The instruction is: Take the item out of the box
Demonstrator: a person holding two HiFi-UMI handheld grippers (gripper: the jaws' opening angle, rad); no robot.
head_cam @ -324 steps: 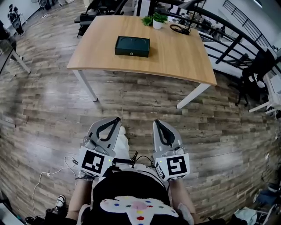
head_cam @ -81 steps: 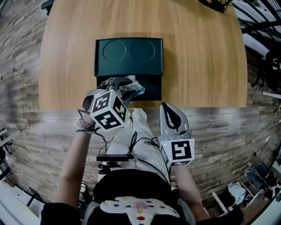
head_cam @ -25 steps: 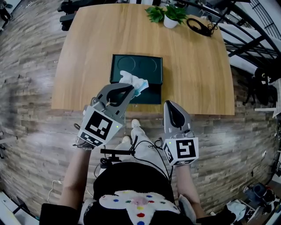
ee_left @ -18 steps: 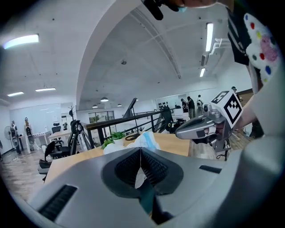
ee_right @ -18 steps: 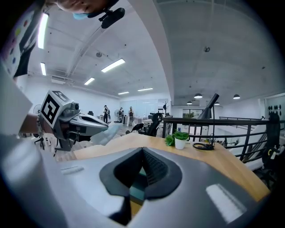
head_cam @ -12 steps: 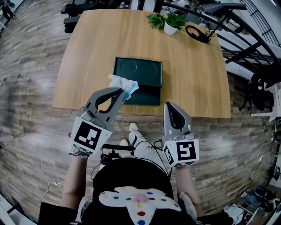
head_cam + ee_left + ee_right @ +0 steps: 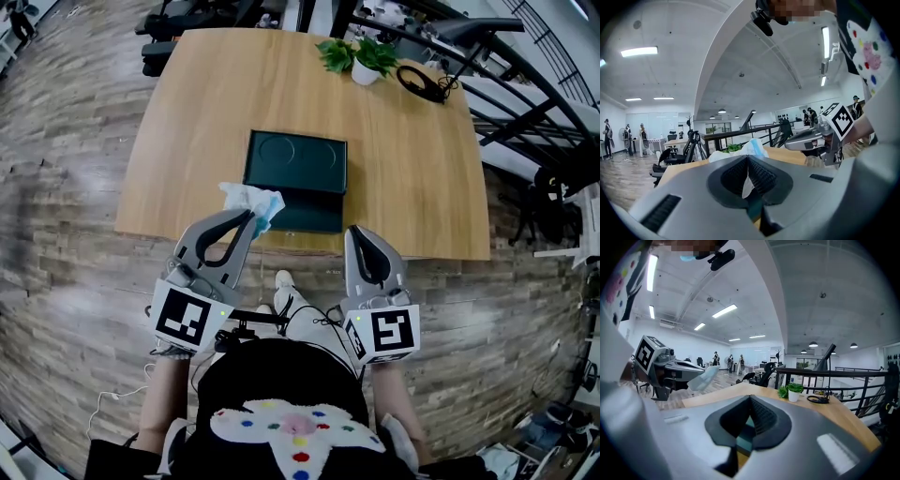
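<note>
The item (image 7: 755, 146) is mostly hidden behind the left claw (image 7: 748, 157)

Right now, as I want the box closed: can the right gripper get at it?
Probably yes. The right gripper is empty, jaws together, and the open box lies near the front edge of the table just ahead of it, with nothing between them.

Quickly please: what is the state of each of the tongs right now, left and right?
Left tongs: closed on a crumpled white and pale blue cloth.
Right tongs: closed, holding nothing.
</note>
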